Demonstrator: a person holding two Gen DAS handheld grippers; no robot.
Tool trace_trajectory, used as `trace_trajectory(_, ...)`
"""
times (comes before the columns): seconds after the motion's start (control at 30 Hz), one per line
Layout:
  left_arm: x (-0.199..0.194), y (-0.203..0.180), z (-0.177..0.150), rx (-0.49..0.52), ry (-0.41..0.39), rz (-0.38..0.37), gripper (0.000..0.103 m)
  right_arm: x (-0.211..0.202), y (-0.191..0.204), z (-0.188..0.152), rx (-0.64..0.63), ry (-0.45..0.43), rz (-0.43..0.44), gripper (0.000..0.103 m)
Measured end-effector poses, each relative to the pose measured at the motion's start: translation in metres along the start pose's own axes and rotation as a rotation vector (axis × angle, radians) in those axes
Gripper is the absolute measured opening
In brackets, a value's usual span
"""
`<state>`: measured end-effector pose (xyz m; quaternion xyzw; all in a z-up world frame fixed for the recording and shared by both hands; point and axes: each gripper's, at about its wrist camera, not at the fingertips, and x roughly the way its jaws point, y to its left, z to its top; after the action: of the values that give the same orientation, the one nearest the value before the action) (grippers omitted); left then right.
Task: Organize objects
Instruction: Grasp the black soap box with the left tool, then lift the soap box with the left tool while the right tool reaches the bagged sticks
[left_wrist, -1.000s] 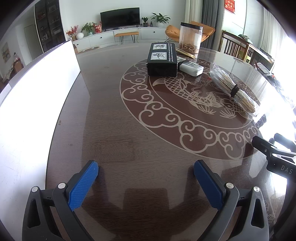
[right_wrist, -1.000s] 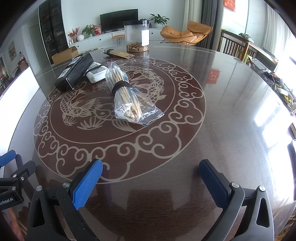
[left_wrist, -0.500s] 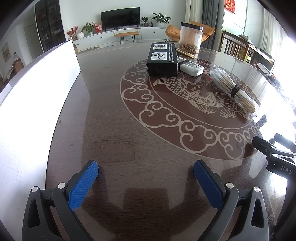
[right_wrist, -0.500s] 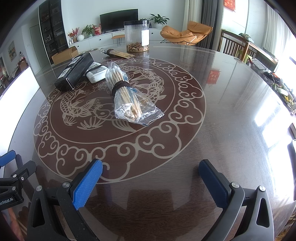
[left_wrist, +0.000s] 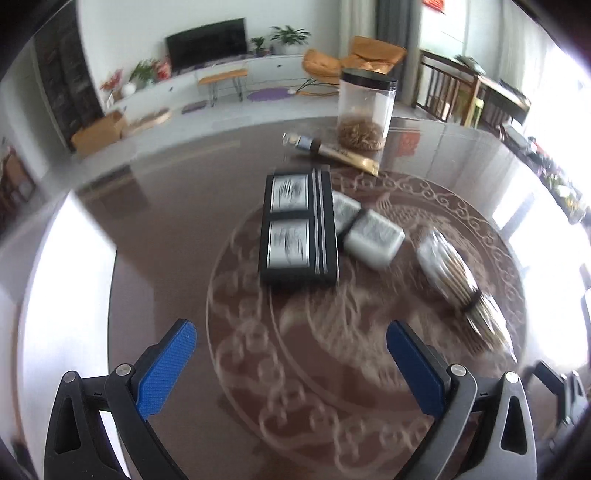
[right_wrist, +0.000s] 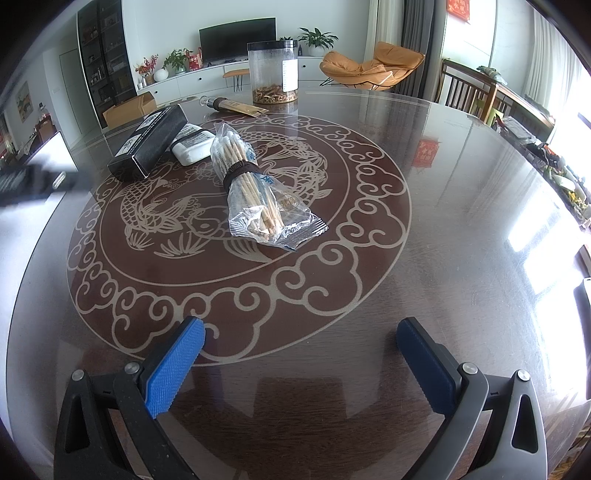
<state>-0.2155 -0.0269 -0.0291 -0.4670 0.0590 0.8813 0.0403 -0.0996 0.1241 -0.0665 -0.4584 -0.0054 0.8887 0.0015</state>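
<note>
Two hand-held grippers are in play, both spread wide with nothing between the blue pads. The left hand-held gripper (left_wrist: 291, 363) hangs above the tabletop (left_wrist: 166, 229) and faces the black box (left_wrist: 298, 225); its view is smeared by motion blur, so I judge it is on the move toward the cluster. The right hand-held gripper (right_wrist: 308, 363) sits low over the near edge of the tabletop (right_wrist: 461, 177), pointed at the swab bag (right_wrist: 255, 188).

Five things lie grouped on the far-left part of the round pattern. In the right view the box (right_wrist: 149, 142) lies far left, with a white case (right_wrist: 192, 146) touching its right side. The bag lies just right of the case, a dark band around its middle. Beyond them a tube (right_wrist: 234, 105) lies flat, and a clear jar (right_wrist: 272, 72) stands upright at the far side. In the left view the case (left_wrist: 373, 238), bag (left_wrist: 456, 280), tube (left_wrist: 334, 151) and jar (left_wrist: 365, 110) all appear, though blurred.

Nothing is gripped yet, so the step in hand looks like the approach to a first pick. Which thing comes first I cannot tell; the box is the likeliest for the left side. That move calls for lowering, lining the pads across the box's narrow width, and closing without nudging the case beside it.
</note>
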Motion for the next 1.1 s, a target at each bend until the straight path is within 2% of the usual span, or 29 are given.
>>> trace_trajectory(0.07,0.012,-0.004,0.021,0.045,-0.036,0.031,0.103,0.000,0.000,0.000,0.000,0.000,0.000,0.103)
trace_trajectory(0.13,0.024,-0.003,0.037,0.039,-0.043,0.036,0.103,0.000,0.000,0.000,0.000,0.000,0.000,0.103)
trace_trajectory(0.2,0.041,-0.003,0.052,0.032,-0.014,0.021,0.103,0.000,0.000,0.000,0.000,0.000,0.000,0.103)
trace_trajectory(0.27,0.066,-0.006,0.060,0.037,0.066,0.034,0.103,0.000,0.000,0.000,0.000,0.000,0.000,0.103)
trace_trajectory(0.33,0.079,-0.006,0.059,0.036,0.078,0.049,0.103,0.000,0.000,0.000,0.000,0.000,0.000,0.103)
trace_trajectory(0.4,0.072,-0.003,0.059,0.014,-0.001,0.006,0.067,0.000,0.000,0.000,0.000,0.000,0.000,0.103)
trace_trajectory(0.43,0.069,0.002,0.056,-0.027,-0.018,-0.036,0.058,0.000,0.000,0.000,0.000,0.000,0.000,0.103)
trace_trajectory(0.5,0.064,0.006,0.048,-0.079,-0.005,-0.019,0.058,0.000,0.000,0.000,0.000,0.000,0.000,0.103)
trace_trajectory(0.63,0.038,0.014,0.004,-0.183,0.043,-0.007,0.058,0.000,0.000,0.000,0.000,0.000,0.000,0.103)
trace_trajectory(0.7,0.018,0.012,-0.036,-0.214,0.067,-0.012,0.058,0.000,0.000,0.000,0.000,0.000,0.000,0.103)
trace_trajectory(0.83,-0.016,0.001,-0.099,-0.171,0.043,0.002,0.059,0.000,0.000,0.000,0.000,0.000,0.000,0.103)
trace_trajectory(0.9,-0.020,-0.003,-0.119,-0.154,0.063,0.002,0.061,0.000,0.000,0.000,0.000,0.000,0.000,0.103)
trace_trajectory(0.97,-0.026,-0.011,-0.133,-0.099,0.027,0.046,0.093,0.000,0.001,0.000,0.001,0.000,0.000,0.103)
trace_trajectory(1.03,-0.024,-0.008,-0.140,-0.093,0.016,0.046,0.103,0.000,0.000,0.000,0.000,0.000,0.000,0.103)
trace_trajectory(1.1,-0.022,-0.002,-0.143,-0.128,0.011,0.005,0.103,0.000,0.000,0.000,0.001,0.000,0.000,0.103)
